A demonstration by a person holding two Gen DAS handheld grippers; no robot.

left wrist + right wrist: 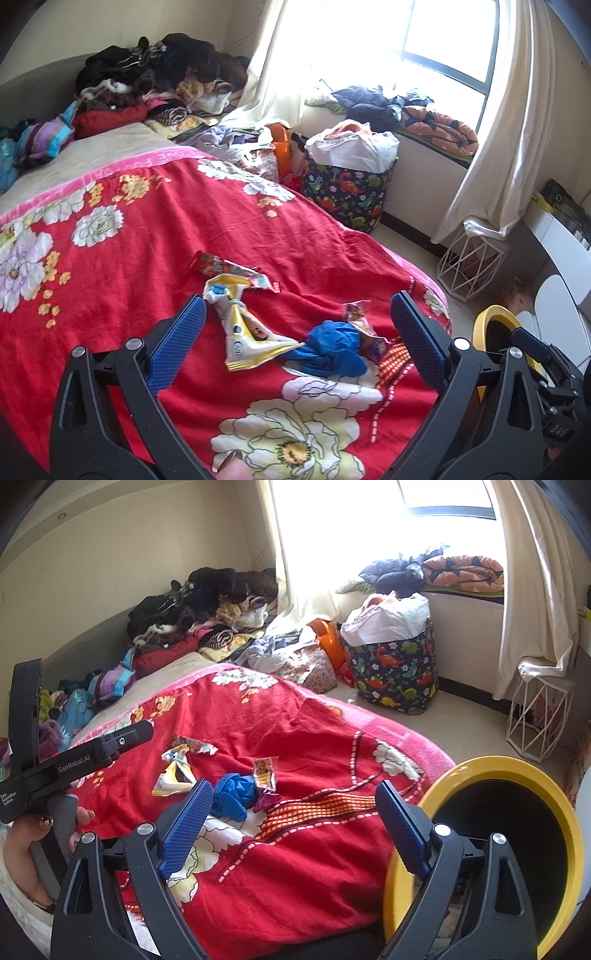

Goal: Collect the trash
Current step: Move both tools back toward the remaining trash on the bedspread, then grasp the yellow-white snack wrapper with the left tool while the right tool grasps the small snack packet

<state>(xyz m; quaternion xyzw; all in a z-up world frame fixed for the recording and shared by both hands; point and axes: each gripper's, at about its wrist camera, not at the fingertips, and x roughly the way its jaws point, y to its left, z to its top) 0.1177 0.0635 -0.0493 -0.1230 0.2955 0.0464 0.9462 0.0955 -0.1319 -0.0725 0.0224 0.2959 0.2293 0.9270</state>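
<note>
Left wrist view alone shows the long red printed wrapper (232,273) clearly, lying flat on the red floral blanket (129,258) with its long axis running left to right, beyond the left gripper (297,314), whose blue-padded jaws stand wide apart and empty. Between those jaws lie the crumpled yellow-and-white foil wrapper (245,332), its long axis slanting from upper left to lower right, and the scrunched blue plastic glove (328,349) with a small purple candy wrapper (364,325) touching its right side. Right wrist view alone shows the yellow-rimmed black round bin (517,834) in full, at the bed's right edge, behind the right finger of the right gripper (293,790), also spread wide and empty, with the glove just beside its left fingertip.
</note>
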